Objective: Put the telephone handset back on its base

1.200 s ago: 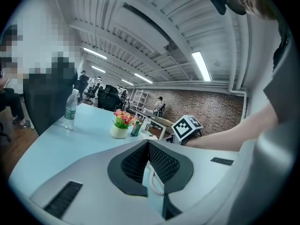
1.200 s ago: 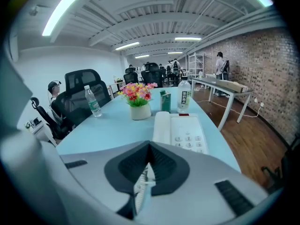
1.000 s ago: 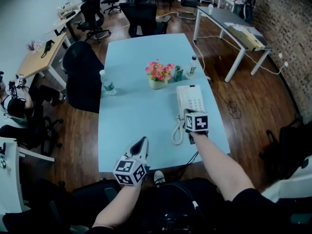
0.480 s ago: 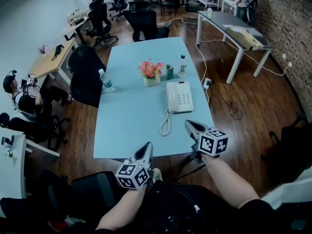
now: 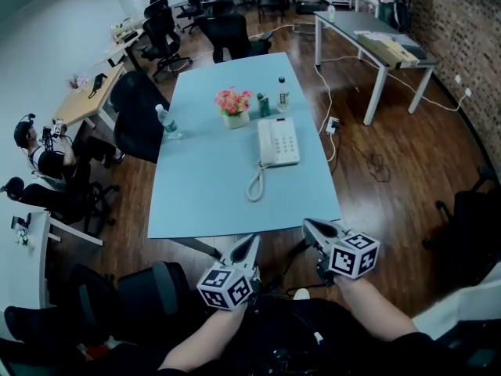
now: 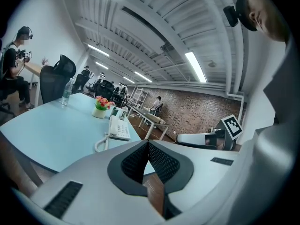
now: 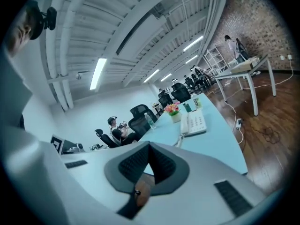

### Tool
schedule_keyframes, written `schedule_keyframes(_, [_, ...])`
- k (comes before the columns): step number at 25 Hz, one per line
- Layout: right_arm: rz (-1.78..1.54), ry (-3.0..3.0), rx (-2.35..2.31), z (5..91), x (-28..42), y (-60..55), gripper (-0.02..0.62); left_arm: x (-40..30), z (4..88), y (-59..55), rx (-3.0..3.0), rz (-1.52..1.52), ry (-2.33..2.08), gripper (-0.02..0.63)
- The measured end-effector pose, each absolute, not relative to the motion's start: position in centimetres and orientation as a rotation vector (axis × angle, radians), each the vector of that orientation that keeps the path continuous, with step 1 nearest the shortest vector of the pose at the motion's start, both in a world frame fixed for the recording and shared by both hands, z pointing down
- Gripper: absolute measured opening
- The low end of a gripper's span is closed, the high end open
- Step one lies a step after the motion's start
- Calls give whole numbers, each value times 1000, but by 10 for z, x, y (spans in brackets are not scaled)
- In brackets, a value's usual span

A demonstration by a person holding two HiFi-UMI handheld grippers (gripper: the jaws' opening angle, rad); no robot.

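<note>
The white telephone (image 5: 279, 141) stands on the light blue table (image 5: 203, 186), right of its middle. Its handset (image 5: 264, 144) lies along the left side of the base, and the coiled cord (image 5: 254, 185) loops toward the near edge. Both grippers hang off the table's near edge, well short of the phone. The left gripper (image 5: 252, 240) and the right gripper (image 5: 310, 225) are shut with nothing between the jaws. The left gripper view shows the phone (image 6: 118, 128) far ahead past its shut jaws. In the right gripper view the phone (image 7: 194, 123) is likewise far off.
A flower pot (image 5: 232, 106), two small green items (image 5: 263, 104) and a water bottle (image 5: 282, 92) stand behind the phone. Another bottle (image 5: 164, 122) stands at the table's left edge beside a black chair (image 5: 137, 116). A person (image 5: 39, 147) sits at left. Cables (image 5: 368, 163) lie on the floor.
The right gripper has drawn back from the phone to beyond the table's near edge. The left gripper has also pulled back, and the phone now lies farther from both.
</note>
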State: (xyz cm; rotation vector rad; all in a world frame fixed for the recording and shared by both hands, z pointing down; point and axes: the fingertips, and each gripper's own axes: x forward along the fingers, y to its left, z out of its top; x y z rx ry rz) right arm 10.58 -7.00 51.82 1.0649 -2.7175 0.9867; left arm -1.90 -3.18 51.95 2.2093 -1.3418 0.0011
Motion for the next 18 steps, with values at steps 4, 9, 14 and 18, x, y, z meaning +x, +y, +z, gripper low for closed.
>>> schedule_keyframes(4, [946, -2740, 1036, 511, 108, -56, 11, -8, 516, -18, 2231, 30, -1344, -5])
schedule_keyframes(9, [935, -2758, 1036, 508, 121, -42, 11, 1, 518, -11, 2239, 70, -1349, -5])
schedule_keyframes(14, [881, -2770, 1015, 505, 125, -26, 11, 14, 512, -6, 2271, 66, -1343, -5])
schedule_keyframes(18, [863, -2774, 997, 502, 127, -19, 11, 19, 511, -3, 2278, 68, -1342, -5])
